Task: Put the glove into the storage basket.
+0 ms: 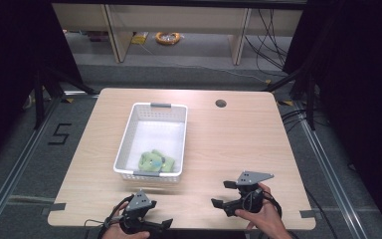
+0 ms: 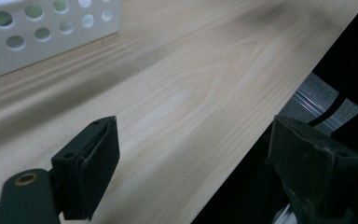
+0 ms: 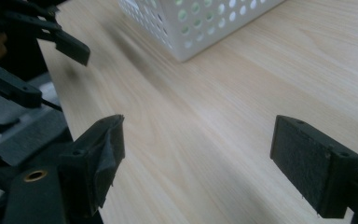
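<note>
A white perforated basket [image 1: 129,129] stands on the wooden table [image 1: 229,144], left of the middle. Green soft items [image 1: 155,161] lie in its near end. My left gripper [image 1: 164,224] hovers at the table's front edge, just below the basket, jaws wide open and empty. My right gripper [image 1: 222,194] is held at the front right, pointing left, also open with nothing between its jaws. In the left gripper view the basket wall [image 2: 42,32] is at the upper left. The right gripper view shows the basket corner [image 3: 191,23] ahead and the left gripper [image 3: 51,65] at the upper left.
A round cable hole [image 1: 221,103] sits near the table's far edge. Beyond the table are wooden shelf legs [image 1: 113,30], cables and an orange coil [image 1: 167,37] on the floor. Bare wood spreads right of the basket.
</note>
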`<state>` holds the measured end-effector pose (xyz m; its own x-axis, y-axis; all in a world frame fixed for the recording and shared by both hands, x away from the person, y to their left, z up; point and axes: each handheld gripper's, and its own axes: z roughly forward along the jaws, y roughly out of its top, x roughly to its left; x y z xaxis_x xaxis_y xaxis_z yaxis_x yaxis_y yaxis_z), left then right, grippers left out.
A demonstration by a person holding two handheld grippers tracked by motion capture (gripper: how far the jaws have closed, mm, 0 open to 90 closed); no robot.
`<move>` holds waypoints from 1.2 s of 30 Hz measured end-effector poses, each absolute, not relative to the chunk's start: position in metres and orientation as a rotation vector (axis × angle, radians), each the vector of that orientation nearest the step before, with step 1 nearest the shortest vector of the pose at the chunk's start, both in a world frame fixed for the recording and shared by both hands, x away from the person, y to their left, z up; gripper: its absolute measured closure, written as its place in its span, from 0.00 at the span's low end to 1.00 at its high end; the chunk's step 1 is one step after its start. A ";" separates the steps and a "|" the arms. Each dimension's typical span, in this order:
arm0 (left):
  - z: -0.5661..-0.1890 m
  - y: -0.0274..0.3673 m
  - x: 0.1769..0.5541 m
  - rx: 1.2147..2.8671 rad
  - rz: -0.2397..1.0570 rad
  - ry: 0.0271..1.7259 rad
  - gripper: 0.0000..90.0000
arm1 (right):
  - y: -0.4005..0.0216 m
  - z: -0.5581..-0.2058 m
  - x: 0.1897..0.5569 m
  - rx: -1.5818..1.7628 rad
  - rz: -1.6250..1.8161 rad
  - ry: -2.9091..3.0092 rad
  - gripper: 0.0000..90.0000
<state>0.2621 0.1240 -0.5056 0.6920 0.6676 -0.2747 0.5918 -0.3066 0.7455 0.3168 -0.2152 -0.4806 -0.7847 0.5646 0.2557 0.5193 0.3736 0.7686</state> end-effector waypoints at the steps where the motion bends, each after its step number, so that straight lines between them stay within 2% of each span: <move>1: -0.506 0.125 0.262 2.026 0.099 0.952 0.17 | -0.217 -0.481 0.316 0.998 1.357 2.561 0.20; 6: -0.508 0.122 0.259 1.994 0.092 0.965 0.17 | -0.218 -0.486 0.309 0.964 1.318 2.569 0.20; 29: -0.511 0.118 0.255 2.071 0.128 0.925 0.17 | -0.220 -0.498 0.293 0.932 1.235 2.655 0.19; 31: -0.512 0.116 0.254 2.031 0.107 0.940 0.17 | -0.220 -0.498 0.293 0.924 1.234 2.658 0.19; 33: -0.510 0.120 0.256 2.083 0.115 0.916 0.17 | -0.220 -0.498 0.293 0.925 1.234 2.657 0.19; 36: -0.511 0.118 0.255 2.038 0.105 0.941 0.17 | -0.220 -0.499 0.293 0.928 1.235 2.655 0.19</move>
<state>0.2551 0.1181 -0.5113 0.7111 0.6542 -0.2576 0.5812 -0.3408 0.7389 0.2934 -0.2198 -0.4985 -0.8151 0.5499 0.1823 0.4937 0.4946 0.7153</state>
